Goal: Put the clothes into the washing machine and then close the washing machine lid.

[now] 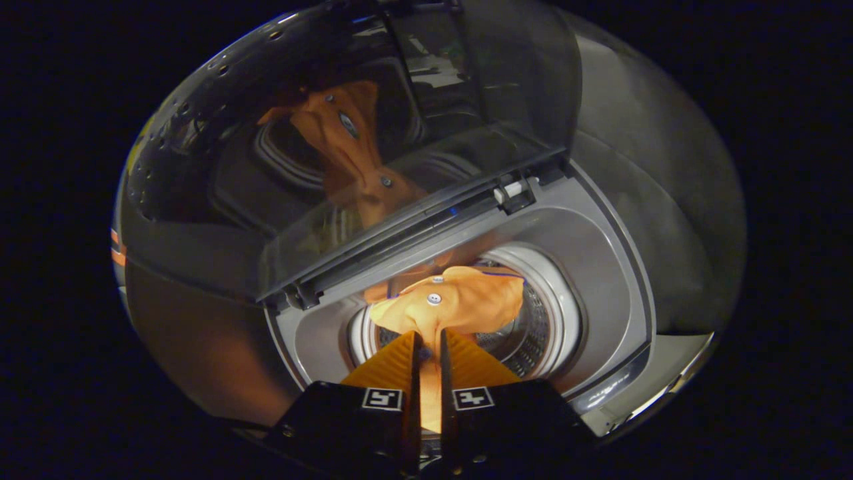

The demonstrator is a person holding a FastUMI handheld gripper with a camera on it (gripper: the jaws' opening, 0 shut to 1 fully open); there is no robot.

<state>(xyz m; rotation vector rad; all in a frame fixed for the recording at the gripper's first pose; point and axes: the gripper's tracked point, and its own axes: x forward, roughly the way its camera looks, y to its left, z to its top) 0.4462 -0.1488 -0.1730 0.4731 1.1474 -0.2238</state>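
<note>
The orange garment (460, 303), crumpled, with pale snap buttons, hangs over the washing machine (600, 293) drum mouth. My claw (430, 347) pinches its fabric between both fingers, pointing down at the drum; the lid (373, 153) stands raised beyond.

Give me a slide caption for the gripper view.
Gripper shut on orange garment, holding it over the washing machine drum, lid raised.

Washer (600, 267), top-loader, grey deck, lid (373, 153) raised at 11 o'clock of the drum (540, 333). Orange garment (466, 303) hangs over the drum mouth, pinched between both fingers of the gripper (430, 347), 12 o'clock of the fingertips.
</note>
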